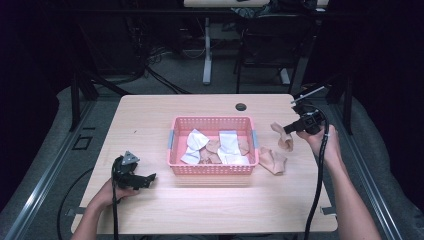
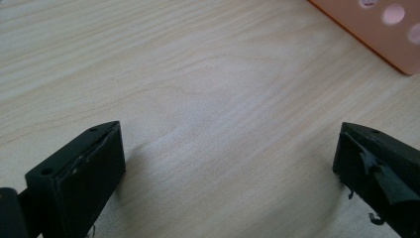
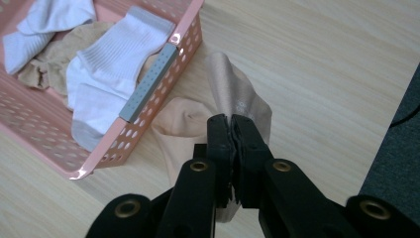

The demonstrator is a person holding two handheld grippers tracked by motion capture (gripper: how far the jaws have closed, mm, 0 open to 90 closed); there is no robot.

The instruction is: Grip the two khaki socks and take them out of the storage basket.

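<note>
Over on the right side of the table (image 1: 150, 210), the person's right hand (image 1: 320, 140) is reaching in from the bottom edge with the forearm angled up and inward, and the right gripper (image 1: 288, 129) is pointing left toward the pink basket (image 1: 212, 170). Its 2 jaws are pinched tight together on a beige sock (image 3: 233, 94), which is hanging down off the tips. A second beige sock (image 1: 272, 160) is lying on the wood just beside the basket's right end, pretty much under the held one. How much of the held sock is sitting between the pads is hard to make out, since the jaws are covering it.

Down at the front left, the left hand (image 1: 112, 192) is resting low by the table, with the left gripper (image 1: 150, 178) aimed right at the basket. Its jaws are standing wide apart with nothing but bare wood between them. White socks (image 1: 230, 142) are piling up inside the basket, partly burying more beige ones.
</note>
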